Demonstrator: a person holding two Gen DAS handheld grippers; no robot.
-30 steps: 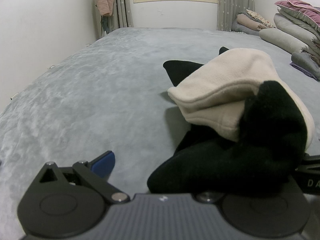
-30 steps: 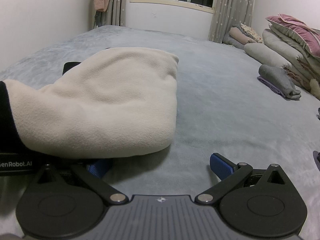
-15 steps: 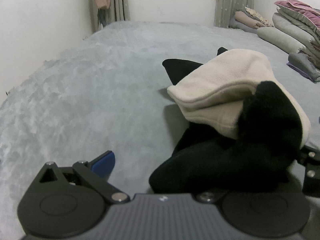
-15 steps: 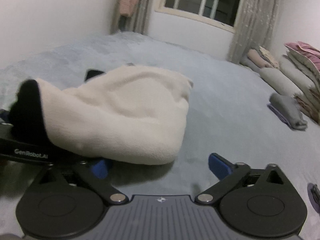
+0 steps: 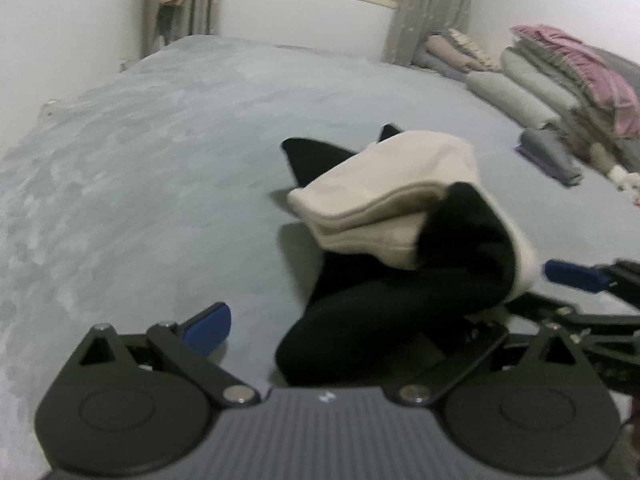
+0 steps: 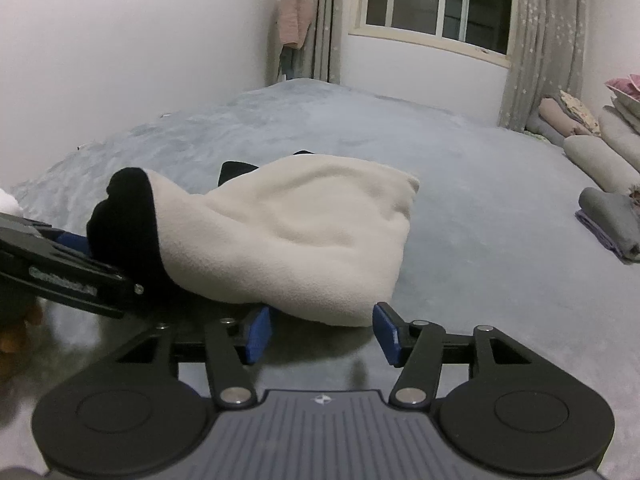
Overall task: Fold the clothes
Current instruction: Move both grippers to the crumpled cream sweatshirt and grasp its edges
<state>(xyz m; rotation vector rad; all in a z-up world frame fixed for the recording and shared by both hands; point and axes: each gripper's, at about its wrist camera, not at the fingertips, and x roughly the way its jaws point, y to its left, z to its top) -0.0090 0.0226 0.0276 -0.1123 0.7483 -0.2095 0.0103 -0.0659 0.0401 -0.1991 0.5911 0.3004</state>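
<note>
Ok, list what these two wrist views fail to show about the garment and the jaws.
- Left gripper, left wrist view: its right finger is buried under the black part of the cream-and-black fleece garment; whether it pinches cloth cannot be told.
- Right gripper, right wrist view: jaws closing around the cream edge; contact is hidden beneath the cloth.
- Garment type: bunched, unreadable in either view.
- Left wrist view: motion-blurred.

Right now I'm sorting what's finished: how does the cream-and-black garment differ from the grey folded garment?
The cream-and-black garment is bulky and loosely bunched with black parts sticking out; the grey folded garment is a small compact bundle. The first lies mid-bed by both grippers, the second at the far right near the stacked bedding. Both rest on the grey bed cover.
</note>
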